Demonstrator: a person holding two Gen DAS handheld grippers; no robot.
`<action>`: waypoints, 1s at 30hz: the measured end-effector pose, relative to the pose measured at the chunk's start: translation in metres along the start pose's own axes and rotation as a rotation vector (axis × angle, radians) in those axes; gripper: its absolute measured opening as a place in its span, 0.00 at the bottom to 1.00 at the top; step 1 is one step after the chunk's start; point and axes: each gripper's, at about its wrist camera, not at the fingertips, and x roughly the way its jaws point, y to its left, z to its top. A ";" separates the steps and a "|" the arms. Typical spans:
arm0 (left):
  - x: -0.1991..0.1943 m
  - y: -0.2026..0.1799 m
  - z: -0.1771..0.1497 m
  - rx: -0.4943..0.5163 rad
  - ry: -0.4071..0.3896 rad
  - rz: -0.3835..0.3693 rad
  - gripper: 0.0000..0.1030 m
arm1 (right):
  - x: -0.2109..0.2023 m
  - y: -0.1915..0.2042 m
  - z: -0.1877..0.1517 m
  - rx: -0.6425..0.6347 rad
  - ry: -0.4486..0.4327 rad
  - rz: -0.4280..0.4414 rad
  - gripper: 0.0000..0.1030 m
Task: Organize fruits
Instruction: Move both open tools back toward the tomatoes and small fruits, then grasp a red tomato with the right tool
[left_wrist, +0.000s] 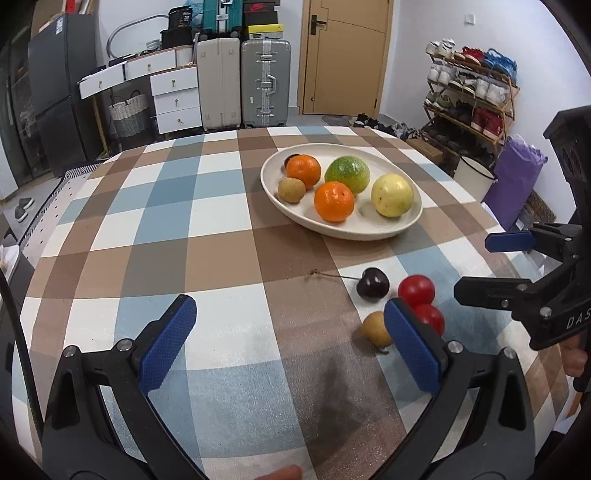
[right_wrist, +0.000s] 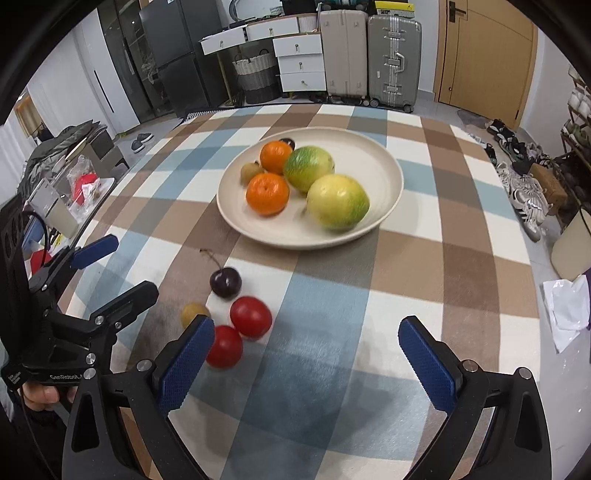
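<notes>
Well, both tools hang over the checked tablecloth (left_wrist: 221, 229) with nothing in them: the left gripper (left_wrist: 291, 339) has its blue pads spread wide, and the right gripper (right_wrist: 306, 354) is just as wide. Most of the fruit already sits in the cream plate (left_wrist: 369, 232): two oranges, a green fruit, a yellow one and a small brown one. What looks left to gather is the little huddle on the cloth, well short of the plate: a dark cherry (left_wrist: 373, 284), two red tomatoes (left_wrist: 416, 290) touching or nearly touching each other, and a small brown fruit (left_wrist: 375, 328) just beside the left gripper's right pad. My guess is the next pick is one of these, and the crowding is the catch; I'd come down over an outer piece, pads straddling it and clear of its neighbours, and close gently so it isn't squashed or sent rolling. The cherry is the only one with a real direction: its thin stem (left_wrist: 332, 276) lies flat on the cloth, pointing away from the tomatoes, toward the left in the left wrist view. Pads closing across the body, not on that stem, seem safest.
</notes>
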 end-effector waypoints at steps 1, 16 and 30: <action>0.001 -0.001 -0.001 0.006 0.000 -0.002 0.98 | 0.002 0.000 -0.003 0.003 0.004 0.008 0.99; 0.004 0.000 -0.012 0.007 0.002 -0.017 0.93 | 0.016 0.034 -0.029 -0.085 0.026 0.052 0.79; 0.004 0.005 -0.013 -0.017 0.002 -0.029 0.93 | 0.024 0.048 -0.034 -0.104 0.011 0.069 0.53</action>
